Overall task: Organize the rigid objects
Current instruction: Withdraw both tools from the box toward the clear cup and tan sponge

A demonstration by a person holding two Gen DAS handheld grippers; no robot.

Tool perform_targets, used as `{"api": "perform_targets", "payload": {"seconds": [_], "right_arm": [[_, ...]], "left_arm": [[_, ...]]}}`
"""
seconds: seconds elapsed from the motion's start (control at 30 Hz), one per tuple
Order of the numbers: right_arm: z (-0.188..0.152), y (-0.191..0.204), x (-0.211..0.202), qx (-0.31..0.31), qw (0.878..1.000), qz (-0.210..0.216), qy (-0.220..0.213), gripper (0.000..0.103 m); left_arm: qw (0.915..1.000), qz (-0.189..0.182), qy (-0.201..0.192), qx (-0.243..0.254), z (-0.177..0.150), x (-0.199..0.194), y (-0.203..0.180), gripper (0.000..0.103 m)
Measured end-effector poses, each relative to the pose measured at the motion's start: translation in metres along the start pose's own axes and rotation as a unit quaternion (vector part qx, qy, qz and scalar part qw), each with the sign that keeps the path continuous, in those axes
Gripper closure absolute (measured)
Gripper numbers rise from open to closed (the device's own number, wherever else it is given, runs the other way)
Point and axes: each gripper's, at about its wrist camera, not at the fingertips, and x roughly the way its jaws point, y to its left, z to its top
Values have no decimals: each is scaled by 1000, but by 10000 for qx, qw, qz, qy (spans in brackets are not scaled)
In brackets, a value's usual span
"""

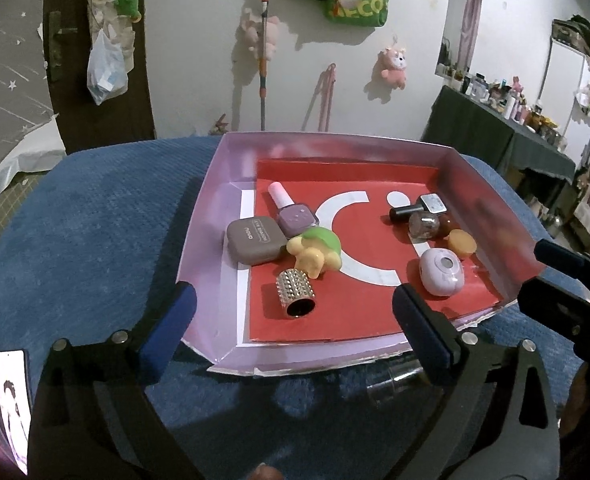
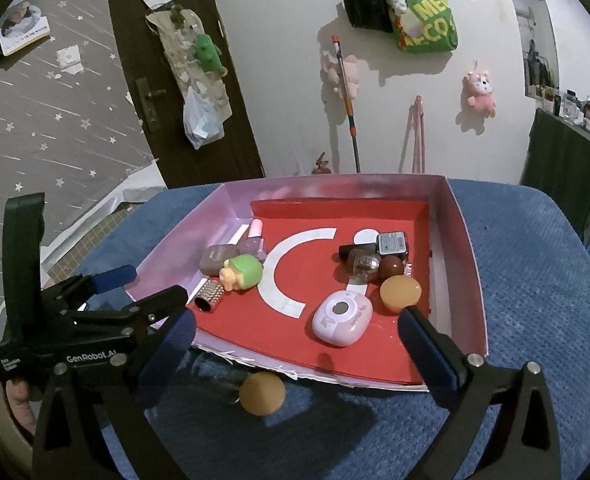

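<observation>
Last loose item looks like the clear bottle [image 2: 231,376] with the tan round cap [image 2: 262,393], lying on its side on the blue cloth [image 2: 535,280] just outside the near wall of the pink tray [image 2: 477,280]. In the left view only its clear body [image 1: 395,384] shows, partly behind a finger.

Handling guess: small, light, rigid, smooth plastic or glass, so it will roll and slip. The cap is round, a bad place to pinch. Grab across the body near the cap, jaws square to its axis.

Right gripper [image 2: 295,356]: jaws spread wide, nothing held, bottle sits between and below the fingers. Left gripper [image 1: 293,328]: also wide open, empty, aimed at the tray.

Tray already holds the rest: brown compact [image 1: 255,246], purple polish [image 1: 293,216], green-and-yellow toy [image 1: 315,250], studded tube [image 1: 297,292], lilac case [image 1: 441,272], orange cap [image 1: 461,243], dark bottles [image 1: 419,210] bunched at the right. Free floor in the near middle for the drop.
</observation>
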Motion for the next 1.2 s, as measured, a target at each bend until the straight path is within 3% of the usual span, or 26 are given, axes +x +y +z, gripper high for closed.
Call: {"api": "perform_targets", "payload": {"seconds": [0.6,1.2], "right_arm": [[-16,14,-27,-148,9993,113,-327,0],[-44,14,-35,-51,9996,157,-243,0]], "left_arm": [[9999,-4,-98,69,-14,-18,-6,0],[9997,-17,-23,245,-41,-28,-20,0]]}}
